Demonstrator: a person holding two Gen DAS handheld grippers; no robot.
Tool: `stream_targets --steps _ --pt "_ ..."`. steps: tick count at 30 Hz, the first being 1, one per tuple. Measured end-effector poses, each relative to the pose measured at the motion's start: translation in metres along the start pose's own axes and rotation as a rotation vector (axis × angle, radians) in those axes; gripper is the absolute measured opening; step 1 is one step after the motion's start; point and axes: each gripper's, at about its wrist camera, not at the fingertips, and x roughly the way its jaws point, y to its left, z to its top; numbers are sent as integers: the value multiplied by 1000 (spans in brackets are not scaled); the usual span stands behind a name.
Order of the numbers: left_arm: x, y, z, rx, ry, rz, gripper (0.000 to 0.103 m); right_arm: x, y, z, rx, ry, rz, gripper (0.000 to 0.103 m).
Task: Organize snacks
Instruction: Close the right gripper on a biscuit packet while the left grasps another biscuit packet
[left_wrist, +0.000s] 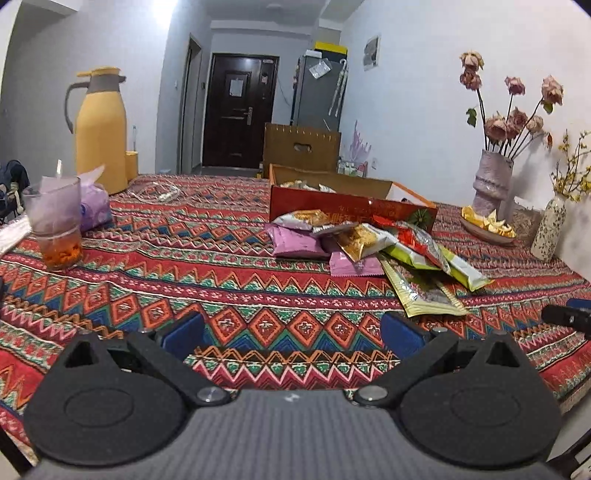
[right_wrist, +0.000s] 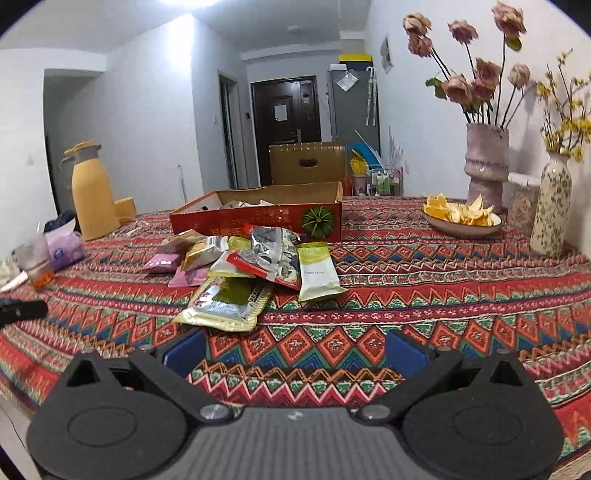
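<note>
A heap of snack packets (left_wrist: 373, 251) lies on the patterned tablecloth (left_wrist: 184, 280) in front of a shallow red cardboard box (left_wrist: 351, 206) that holds several more packets. In the right wrist view the same heap of snack packets (right_wrist: 251, 266) sits ahead and left, with a large gold-green packet (right_wrist: 227, 301) nearest and the red box (right_wrist: 258, 218) behind. My left gripper (left_wrist: 291, 332) hovers open over bare cloth, short of the heap. My right gripper (right_wrist: 293, 347) is open too, empty, just near of the gold-green packet.
A yellow thermos jug (left_wrist: 99, 133), a glass of tea (left_wrist: 55, 221) and a purple tissue pack (left_wrist: 94, 206) stand at the left. At the right are a plate of orange peel (right_wrist: 461, 216), a pink flower vase (right_wrist: 485, 162) and a floral vase (right_wrist: 550, 206). The other gripper's tip (left_wrist: 569, 315) shows at the right edge.
</note>
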Motion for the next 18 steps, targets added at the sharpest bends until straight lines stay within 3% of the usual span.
stream_targets --steps 5,9,14,18 --pt "21 -3 -1 8 43 -3 103 13 1 -7 -38 -41 -32 103" --pt "38 -4 6 9 58 0 103 32 0 -3 -68 -15 -66 103" --pt "62 -5 22 1 65 -18 103 53 -9 12 -31 10 -18 103" --pt "82 -3 42 8 54 -14 103 66 -6 36 -22 -44 74 100"
